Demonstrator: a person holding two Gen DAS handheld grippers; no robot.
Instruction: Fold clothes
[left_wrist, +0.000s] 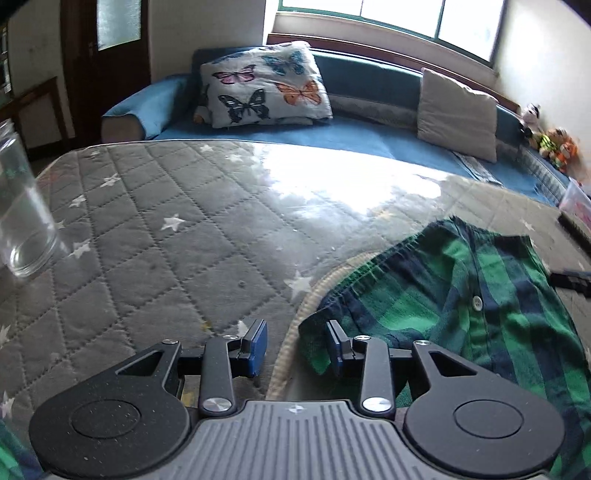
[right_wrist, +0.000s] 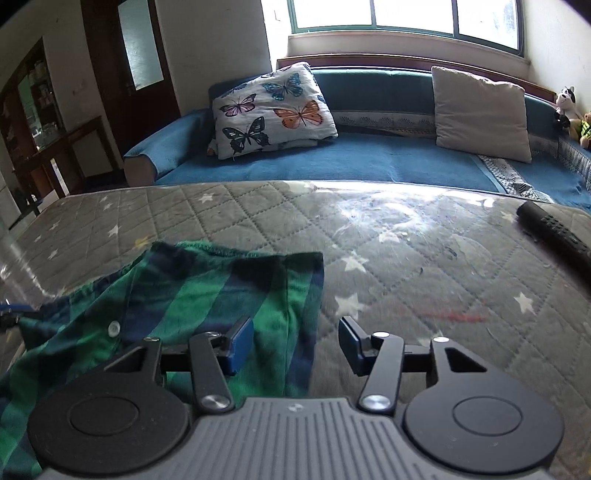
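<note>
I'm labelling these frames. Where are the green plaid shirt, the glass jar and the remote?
green plaid shirt (right_wrist: 229, 295): right wrist view, on the flat front panel.
glass jar (left_wrist: 22, 206): left wrist view, on its side wall.
remote (right_wrist: 554, 232): right wrist view, on its button face.

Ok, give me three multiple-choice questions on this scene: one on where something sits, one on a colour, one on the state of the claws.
1. Where is the glass jar?
A. far left of the table
B. on the sofa
C. on the shirt

2. What colours are the plaid shirt?
A. red and white
B. green and navy
C. plain grey

3. How are the left claw and right claw?
A. both shut on cloth
B. one open, one shut
C. both open

Answers: 1 A, the jar stands at the left view's left edge. 2 B, green and navy checks show. 3 C, a clear gap shows between each pair of blue pads.
</note>
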